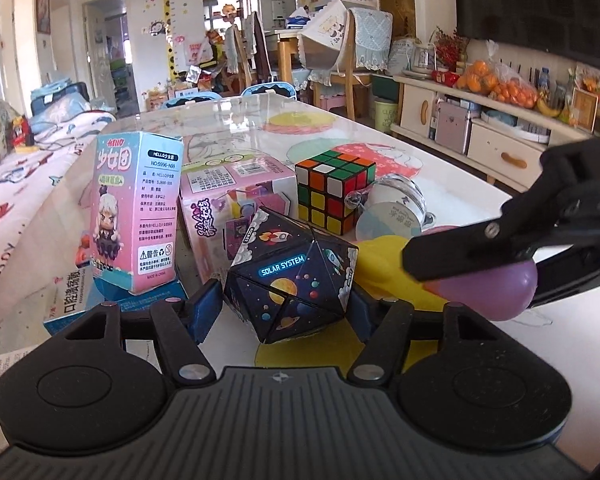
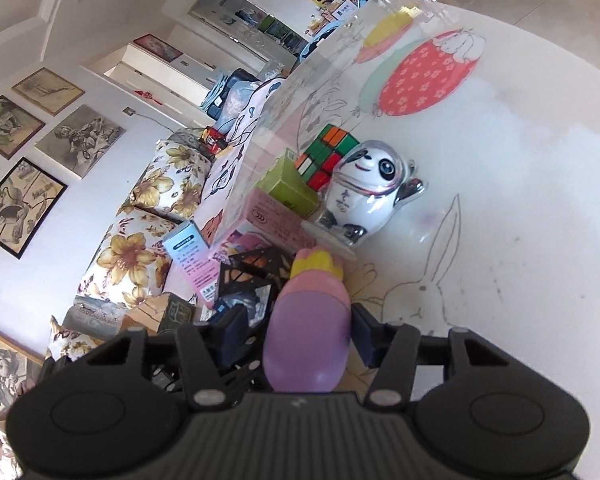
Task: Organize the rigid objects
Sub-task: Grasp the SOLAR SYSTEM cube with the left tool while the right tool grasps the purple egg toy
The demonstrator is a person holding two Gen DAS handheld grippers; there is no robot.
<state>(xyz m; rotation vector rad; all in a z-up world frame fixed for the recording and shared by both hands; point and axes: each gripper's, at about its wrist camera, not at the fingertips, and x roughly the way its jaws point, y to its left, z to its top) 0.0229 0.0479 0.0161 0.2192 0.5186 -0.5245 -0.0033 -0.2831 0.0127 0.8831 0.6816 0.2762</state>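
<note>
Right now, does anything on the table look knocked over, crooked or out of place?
Yes. The tall pink box stands on a flat blue box that juts past the table edge. The panda figure lies tipped on its side beside the puzzle cube. Nothing looks spilled or broken.

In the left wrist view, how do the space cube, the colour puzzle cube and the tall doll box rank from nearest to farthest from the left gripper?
1. Space cube: between the fingers of the left gripper, in the middle.
2. Tall doll box: upright to the left, a little behind.
3. Colour puzzle cube: farther back, right of centre.
</note>
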